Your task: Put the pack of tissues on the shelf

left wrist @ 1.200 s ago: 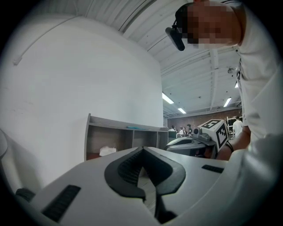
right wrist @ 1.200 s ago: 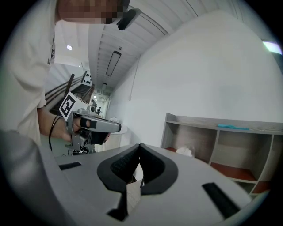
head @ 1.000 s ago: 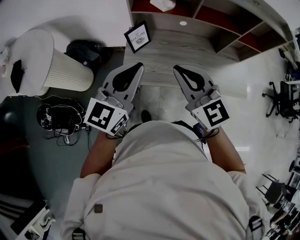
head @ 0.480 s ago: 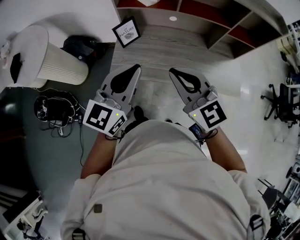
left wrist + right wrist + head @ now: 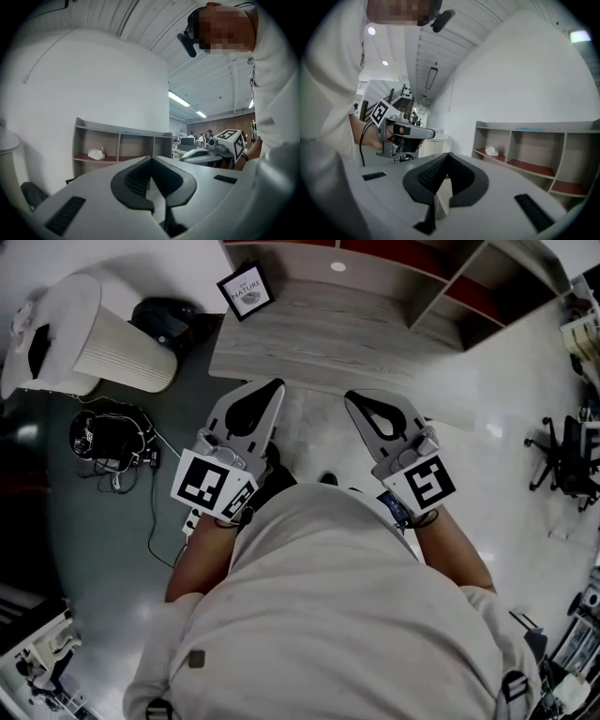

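Note:
The white pack of tissues (image 5: 96,153) lies on the red board in the leftmost compartment of the grey shelf (image 5: 123,138). In the right gripper view the pack of tissues (image 5: 491,151) shows in that same compartment of the shelf (image 5: 534,136). In the head view only the shelf's wooden top (image 5: 319,334) shows, and the pack is out of frame. My left gripper (image 5: 275,388) and right gripper (image 5: 354,399) are held side by side at waist height, short of the shelf. Both are shut with nothing between the jaws.
A small framed sign (image 5: 246,292) stands on the shelf top's left end. A white ribbed cylinder (image 5: 103,348), a black bag (image 5: 169,320) and a headset with cables (image 5: 112,442) sit on the floor to the left. An office chair (image 5: 562,460) stands far right.
The shelf and framed sign have slid up and left in the head view, and the tissue pack has left its top edge. Both grippers stay shut and empty.

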Motion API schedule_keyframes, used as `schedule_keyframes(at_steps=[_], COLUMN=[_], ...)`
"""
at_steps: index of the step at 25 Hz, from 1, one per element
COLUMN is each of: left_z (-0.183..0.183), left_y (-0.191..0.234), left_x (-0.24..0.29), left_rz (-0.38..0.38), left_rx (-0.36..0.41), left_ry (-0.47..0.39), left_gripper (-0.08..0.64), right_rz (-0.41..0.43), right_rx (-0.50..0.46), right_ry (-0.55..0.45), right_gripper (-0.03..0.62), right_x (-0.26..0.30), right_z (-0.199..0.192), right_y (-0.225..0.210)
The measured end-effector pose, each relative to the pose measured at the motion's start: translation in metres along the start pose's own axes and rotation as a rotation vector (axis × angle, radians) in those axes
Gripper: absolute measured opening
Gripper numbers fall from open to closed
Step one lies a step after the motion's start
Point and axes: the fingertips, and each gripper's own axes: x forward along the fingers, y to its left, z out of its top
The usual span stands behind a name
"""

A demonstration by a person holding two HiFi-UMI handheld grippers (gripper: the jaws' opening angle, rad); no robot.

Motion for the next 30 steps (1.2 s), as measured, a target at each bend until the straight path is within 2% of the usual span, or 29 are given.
schedule_keyframes(at_steps=[6,12,30], left_z=[-0.014,-0.018,-0.014], left_y=[-0.04,-0.061,-0.061], left_x=[-0.017,-0.031,-0.051], left_rz=[0.026,0.033,0.027], left_rx=[-0.014,-0.01,-0.016], left_ry=[0.011,0.015,0.005], left_gripper=[0.015,0.015,0.015], right_rz=[0.012,0.019,0.026], right_rx=[0.007,0.003,-0.022], right_ry=[0.008,-0.004,-0.003], right_gripper=[0.02,0.02,0.02], right_x=[-0.043,-0.067,-0.067], right_z=[-0.018,-0.02,-0.011], right_y=[0.015,0.027,0.047])
